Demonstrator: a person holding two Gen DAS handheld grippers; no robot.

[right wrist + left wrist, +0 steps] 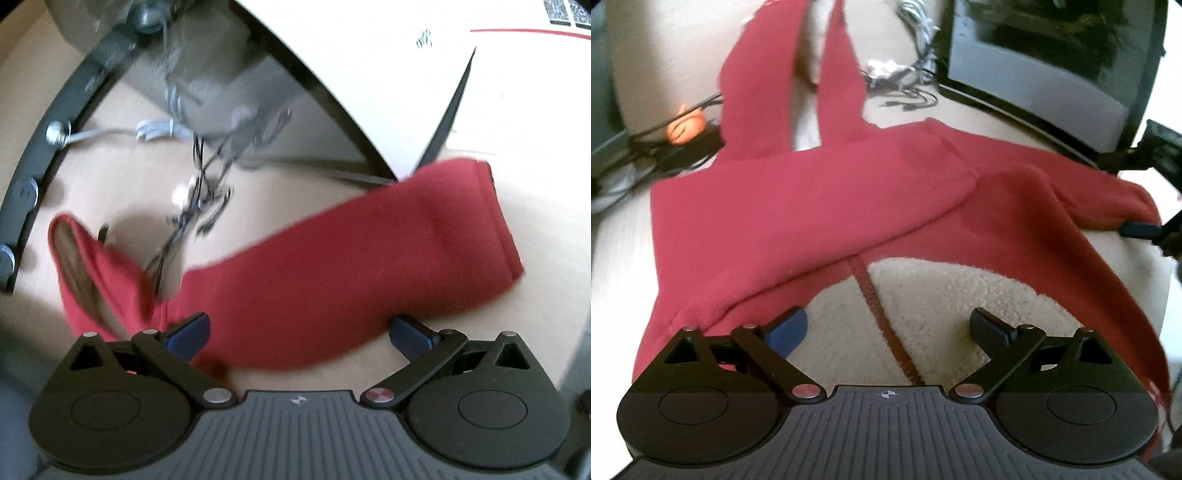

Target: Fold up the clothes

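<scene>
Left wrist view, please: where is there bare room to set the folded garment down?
Bare tabletop lies left of the red garment, and a smaller strip between its two legs. Behind it is crowded: cables, an orange object and a black monitor.

A red fleece garment (798, 206) with a cream, woolly lining (942, 295) lay spread on the pale table (683, 66), its near edge turned back so that the lining showed, with a dark red seam running down it. Two long red strips ran from it toward the far side of the table. In the right wrist view, a red sleeve (369, 258) lay flat across the table, its cuffed end lying to the right.
</scene>
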